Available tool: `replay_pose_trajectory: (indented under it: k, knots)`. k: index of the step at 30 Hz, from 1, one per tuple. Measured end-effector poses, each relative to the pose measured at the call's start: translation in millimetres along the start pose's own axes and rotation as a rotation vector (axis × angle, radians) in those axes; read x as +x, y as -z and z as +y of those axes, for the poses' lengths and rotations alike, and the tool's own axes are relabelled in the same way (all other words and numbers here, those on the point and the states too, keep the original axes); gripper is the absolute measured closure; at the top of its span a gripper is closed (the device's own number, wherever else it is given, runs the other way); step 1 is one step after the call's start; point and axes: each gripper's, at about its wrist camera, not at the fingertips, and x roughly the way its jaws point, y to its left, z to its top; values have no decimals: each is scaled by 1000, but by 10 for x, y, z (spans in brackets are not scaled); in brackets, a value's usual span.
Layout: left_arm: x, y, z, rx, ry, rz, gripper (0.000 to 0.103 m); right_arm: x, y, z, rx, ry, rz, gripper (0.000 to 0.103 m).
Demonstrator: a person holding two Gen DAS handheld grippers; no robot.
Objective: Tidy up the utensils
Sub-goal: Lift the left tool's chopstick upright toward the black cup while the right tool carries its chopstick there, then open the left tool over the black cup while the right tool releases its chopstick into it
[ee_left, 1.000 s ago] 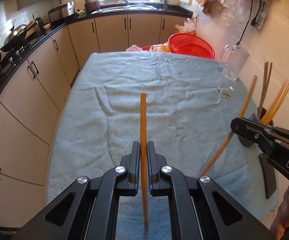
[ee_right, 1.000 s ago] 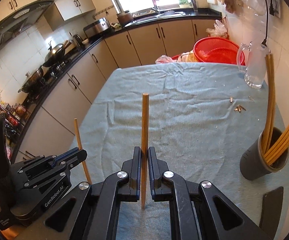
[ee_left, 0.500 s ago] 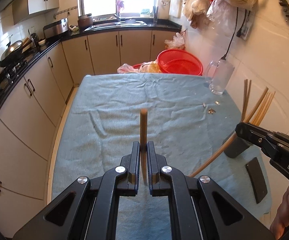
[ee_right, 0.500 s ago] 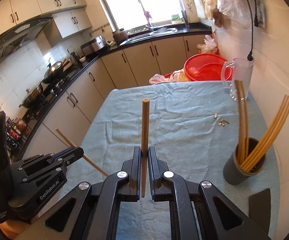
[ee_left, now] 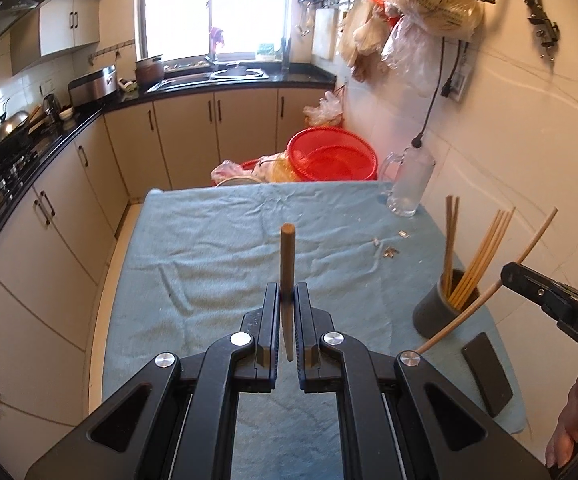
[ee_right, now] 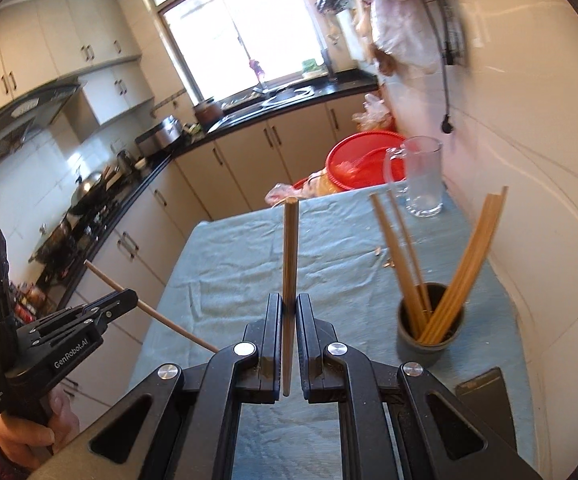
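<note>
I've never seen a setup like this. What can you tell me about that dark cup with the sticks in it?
The dark grey cup is a plain, round, matte holder, standing upright on the blue towel near the tiled wall. Several wooden chopsticks lean out of it in two fanned bunches. A flat dark object lies nearby. Neither gripper touches it.

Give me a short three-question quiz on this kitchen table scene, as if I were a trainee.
1. True or false: each tool grips one chopstick.
2. Where do the other chopsticks stand? A) glass mug B) dark cup C) red basin
3. What covers the table?

Key:
1. True: the left tool and the right tool are each shut on a chopstick.
2. B, the dark cup, not the glass mug or red basin.
3. A blue towel.
</note>
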Motion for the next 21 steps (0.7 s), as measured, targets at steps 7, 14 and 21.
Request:
replay_pose_trajectory:
  k: [7, 14, 21]
  knots:
    - [-108, -169, -158, 34, 48, -40, 97, -331, -100, -225, 61, 28, -67, 96]
    - [-265, -363, -395, 75, 106, -84, 97, -683, -248, -493, 123, 66, -142, 96]
    - [-324, -566, -669, 111, 165, -99, 97, -905, -338, -770, 180, 103, -188, 96]
